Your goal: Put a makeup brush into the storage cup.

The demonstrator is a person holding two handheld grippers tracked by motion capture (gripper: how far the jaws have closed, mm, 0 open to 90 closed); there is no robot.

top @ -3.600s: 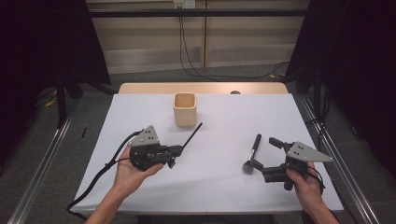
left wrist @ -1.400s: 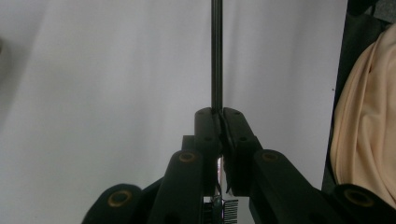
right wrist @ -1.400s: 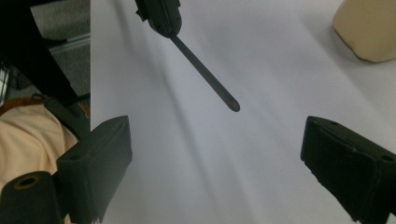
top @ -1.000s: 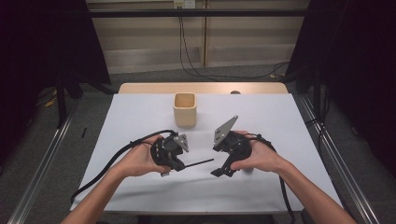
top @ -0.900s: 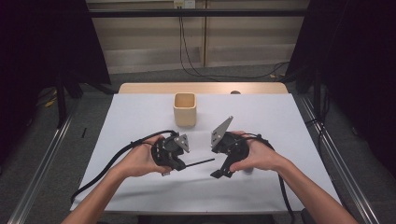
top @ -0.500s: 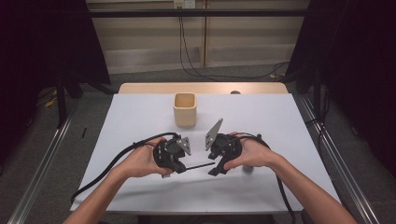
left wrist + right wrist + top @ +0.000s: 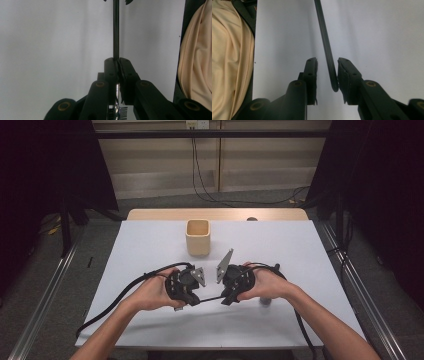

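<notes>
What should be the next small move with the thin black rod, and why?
Probably close the right gripper on the black rod. Its jaws stand open with the rod's end between them, lying against one jaw only. The left gripper is already shut on the other end, so a handover seems ready.

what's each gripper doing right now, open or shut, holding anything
Left gripper: shut on the thin black rod.
Right gripper: open, its jaws on either side of the rod's free end, not yet clamped.
</notes>
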